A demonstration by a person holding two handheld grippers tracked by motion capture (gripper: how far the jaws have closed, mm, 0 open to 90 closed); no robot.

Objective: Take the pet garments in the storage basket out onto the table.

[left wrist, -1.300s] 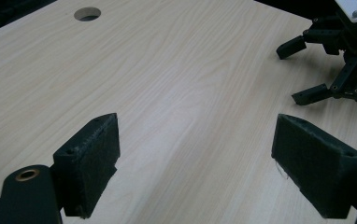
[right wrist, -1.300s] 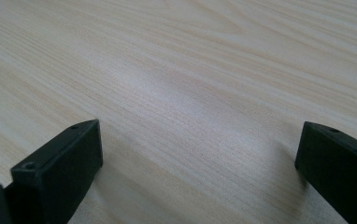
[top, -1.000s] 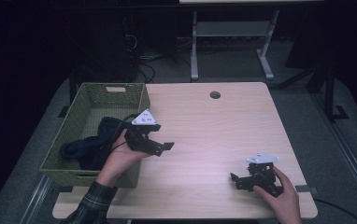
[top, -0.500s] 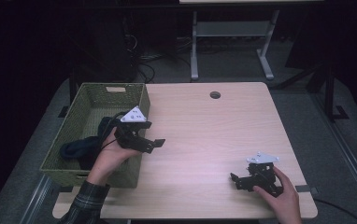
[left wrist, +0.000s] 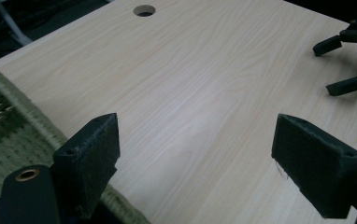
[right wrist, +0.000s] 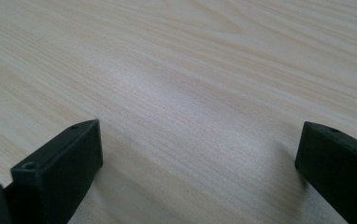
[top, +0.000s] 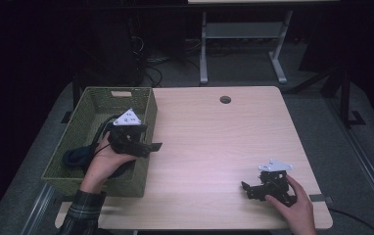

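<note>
Left gripper, jaws spread and empty, hangs over the green basket's right rim, likely about to reach down for the dark cloth; right gripper rests spread on the table.

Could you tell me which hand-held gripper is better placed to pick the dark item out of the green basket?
Probably the left hand-held gripper: it hovers open at the green basket's right rim, beside the dark item. The right hand-held gripper rests open at the table's far near-right corner.

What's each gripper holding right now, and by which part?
Nothing. Left gripper is open over the basket rim; right gripper is open on the table.
</note>
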